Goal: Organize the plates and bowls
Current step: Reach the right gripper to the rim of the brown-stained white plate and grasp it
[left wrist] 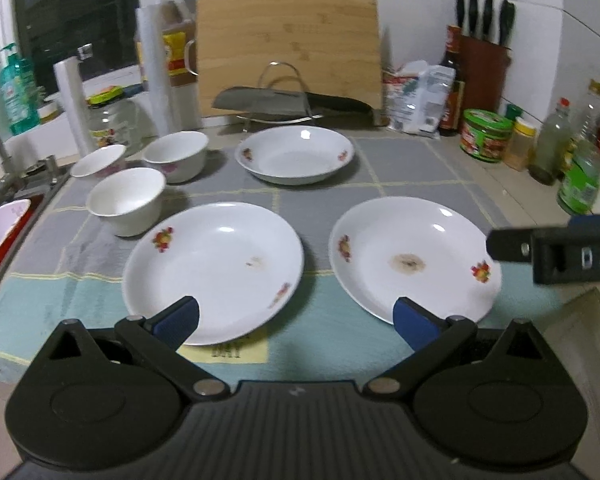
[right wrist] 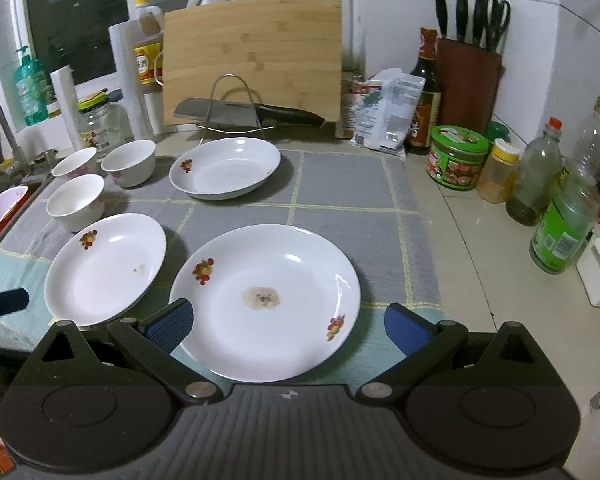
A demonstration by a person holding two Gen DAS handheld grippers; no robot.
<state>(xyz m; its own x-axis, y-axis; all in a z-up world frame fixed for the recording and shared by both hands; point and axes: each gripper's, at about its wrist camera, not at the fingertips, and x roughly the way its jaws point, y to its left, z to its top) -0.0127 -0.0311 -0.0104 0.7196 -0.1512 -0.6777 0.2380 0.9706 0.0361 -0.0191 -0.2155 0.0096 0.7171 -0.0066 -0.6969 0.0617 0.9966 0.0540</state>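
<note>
White stained plate [right wrist: 266, 300] lies between the right hand-held gripper [right wrist: 288, 326]'s wide-open, empty fingers; its near rim is hidden.

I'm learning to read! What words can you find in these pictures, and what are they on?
"DA": white letters on the right tool's body; the rest is cut off.
"DAY": on the yellow patch of the mat, blurry, so not certain.
Oil bottle, sauce bottle, green tub and packet: labels too small or blurred to read.

Black grippers [left wrist: 296, 322], blue ribbed pads [right wrist: 172, 325]
</note>
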